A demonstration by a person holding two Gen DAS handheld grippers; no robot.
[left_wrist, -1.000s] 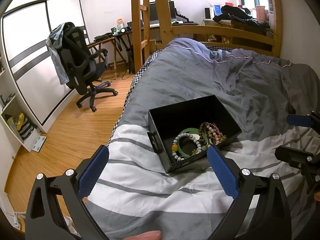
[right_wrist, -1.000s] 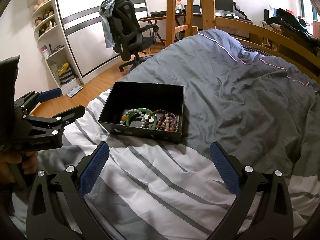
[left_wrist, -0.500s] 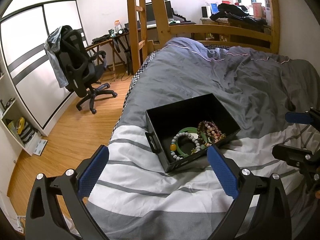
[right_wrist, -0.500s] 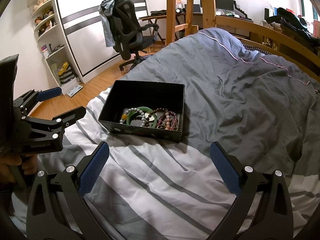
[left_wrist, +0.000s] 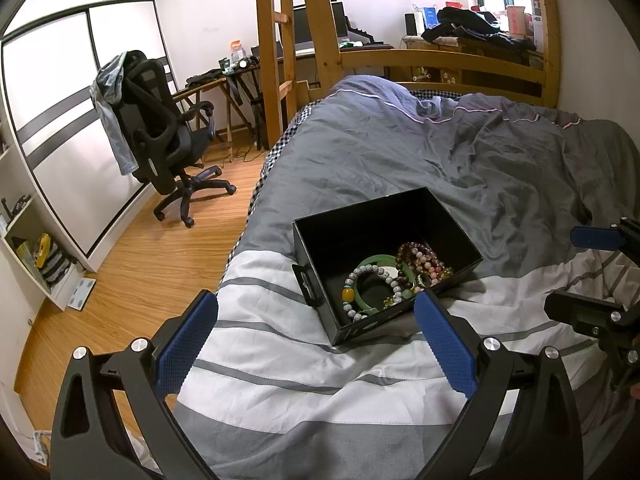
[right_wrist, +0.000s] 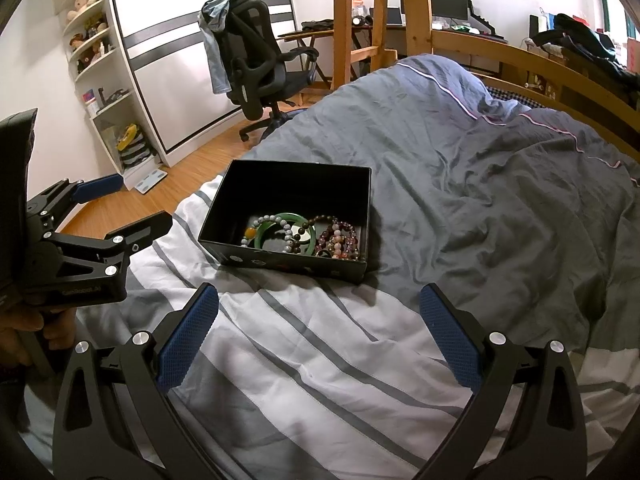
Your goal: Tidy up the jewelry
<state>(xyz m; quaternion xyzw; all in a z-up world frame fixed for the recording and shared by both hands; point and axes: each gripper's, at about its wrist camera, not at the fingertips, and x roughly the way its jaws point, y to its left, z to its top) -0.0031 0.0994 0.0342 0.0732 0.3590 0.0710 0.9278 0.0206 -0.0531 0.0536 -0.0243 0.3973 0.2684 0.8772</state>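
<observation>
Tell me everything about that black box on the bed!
The black box is a rectangle with no lid on, and looks like stiff card. It sits flat on the grey and white striped duvet. One short side has a small black pull handle. Inside, at one end, lie a green bangle, a pale bead bracelet with one orange bead and pink-purple bead bracelets; the rest is bare. Neither tool touches it.

A: Left wrist view faces up the bed [left_wrist: 400, 152], near the black box [left_wrist: 320, 248]

B: Right wrist view looks likewise from farther right; both share the box [right_wrist: 288, 184] and chair [right_wrist: 256, 52]
</observation>
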